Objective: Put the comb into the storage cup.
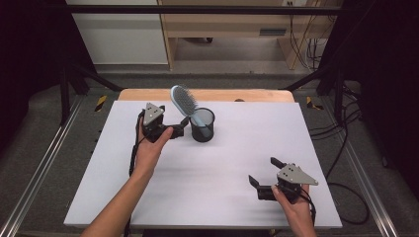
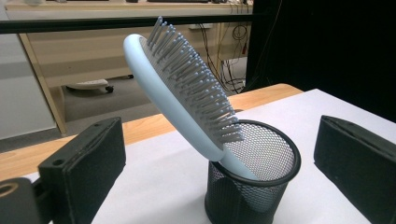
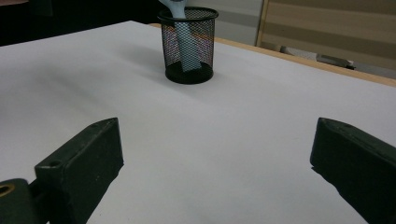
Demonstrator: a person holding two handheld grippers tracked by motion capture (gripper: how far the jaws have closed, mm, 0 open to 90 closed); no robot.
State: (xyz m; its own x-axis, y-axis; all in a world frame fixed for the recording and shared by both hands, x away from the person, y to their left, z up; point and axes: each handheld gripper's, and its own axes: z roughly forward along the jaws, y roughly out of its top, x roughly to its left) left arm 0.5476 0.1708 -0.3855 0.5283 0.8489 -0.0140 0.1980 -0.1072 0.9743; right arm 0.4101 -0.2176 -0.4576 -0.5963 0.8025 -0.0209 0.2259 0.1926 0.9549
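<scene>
- The right tongs [image 1: 263, 178] sit at the lower right of the high view, jaws spread wide and gripping nothing, low over the white counter [image 1: 222, 163]; best kept parked there, well apart from the work.
- The left tongs [image 1: 179, 127], left of centre in that view, are released too, jaws gaping just beside the cup [image 1: 202, 125].
- The hairbrush [image 2: 182, 93] stands handle-down in the mesh cup [image 2: 254, 184], head tilted toward the upper left of the left gripper view.
- To grip well, I judge: come in level, close on the pale rim below the bristles, and avoid nudging the light cup.
</scene>
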